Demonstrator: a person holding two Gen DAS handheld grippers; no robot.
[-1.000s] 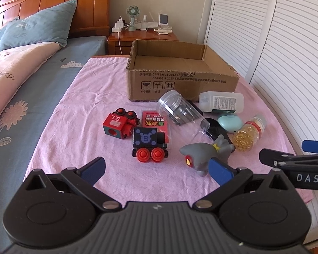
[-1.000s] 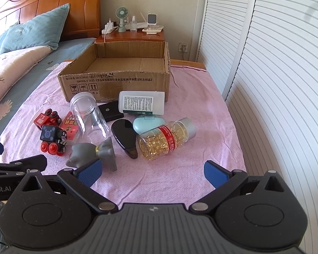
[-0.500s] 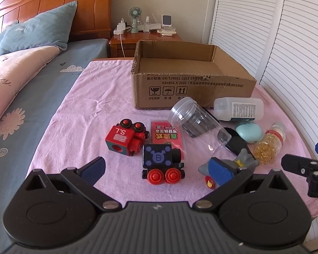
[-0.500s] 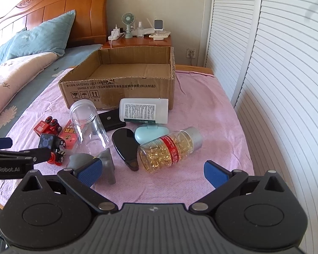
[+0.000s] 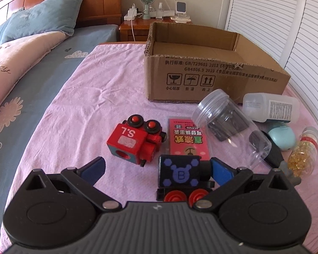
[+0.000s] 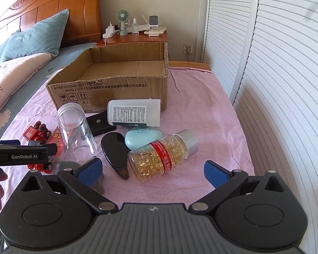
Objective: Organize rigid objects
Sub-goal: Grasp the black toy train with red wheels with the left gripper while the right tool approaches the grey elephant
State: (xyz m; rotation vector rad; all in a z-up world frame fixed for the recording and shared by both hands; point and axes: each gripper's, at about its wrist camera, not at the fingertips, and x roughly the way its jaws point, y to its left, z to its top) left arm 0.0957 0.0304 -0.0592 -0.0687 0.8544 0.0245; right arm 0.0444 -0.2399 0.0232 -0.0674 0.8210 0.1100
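An open cardboard box [image 5: 214, 78] stands at the back of the pink cloth; it also shows in the right wrist view [image 6: 116, 91]. My left gripper [image 5: 158, 168] is open, low over the cloth; the black-and-blue toy train [image 5: 180, 174] sits between its fingers near the right fingertip [image 5: 220, 170], and the red toy train [image 5: 135, 141] lies just beyond. My right gripper [image 6: 152, 171] is open, with the capsule bottle [image 6: 161, 157] just ahead between its fingers. Nearby lie a clear jar [image 6: 76, 129], a white bottle [image 6: 134, 112], a teal case [image 6: 143, 137] and a black oval piece [image 6: 114, 150].
A pink card packet [image 5: 187, 140] lies behind the black train. A grey toy [image 6: 69, 166] sits by my right gripper's left finger. The bed [image 5: 31, 67] lies to the left, slatted doors [image 6: 275, 74] to the right, a nightstand [image 6: 135, 38] behind the box.
My left gripper has moved forward and down toward the toy trains, so the black train now sits between its fingers. My right gripper has edged closer to the capsule bottle.
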